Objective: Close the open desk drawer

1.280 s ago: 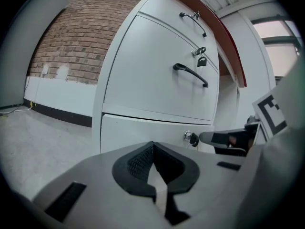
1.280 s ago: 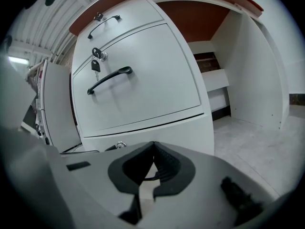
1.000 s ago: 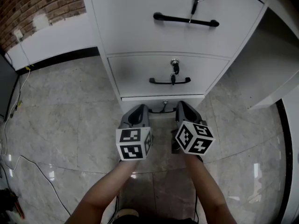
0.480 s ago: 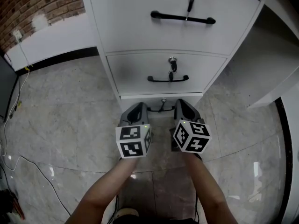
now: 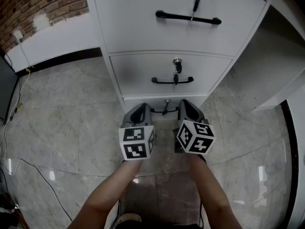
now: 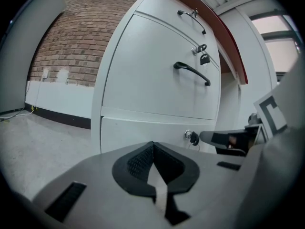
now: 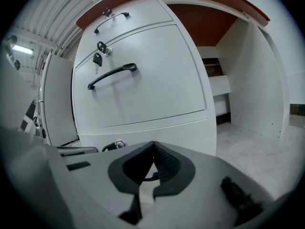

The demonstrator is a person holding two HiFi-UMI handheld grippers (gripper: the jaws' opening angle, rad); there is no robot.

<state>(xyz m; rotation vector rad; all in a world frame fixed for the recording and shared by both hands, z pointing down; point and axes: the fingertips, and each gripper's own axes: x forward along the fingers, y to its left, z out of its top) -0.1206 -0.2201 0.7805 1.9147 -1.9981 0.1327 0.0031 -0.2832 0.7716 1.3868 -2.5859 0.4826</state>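
Left gripper [image 5: 141, 109]: jaws pressed together, nothing between them. Right gripper [image 5: 186, 105]: the same, shut and empty. Both sit at lower centre of the head view, tips aimed at the front of the bottom drawer [image 5: 147, 100], one on either side of its dark handle [image 5: 164, 111]. Whether the tips touch the front cannot be told.

The bottom drawer lies just under the middle drawer [image 5: 138, 75] of the white cabinet. Its front appears to stand slightly proud of the one above, so the closing looks nearly, not fully, done.

Risks, as judged:
- The front is smooth and the closed tips are narrow, so a push at an angle could let a tip skid off toward the handle or the lock.
- Unequal force from the two sides could skew the drawer and jam it short of flush.
- A hard shove could bounce the drawer back out, or shift the cabinet on the polished floor [image 5: 71, 118].
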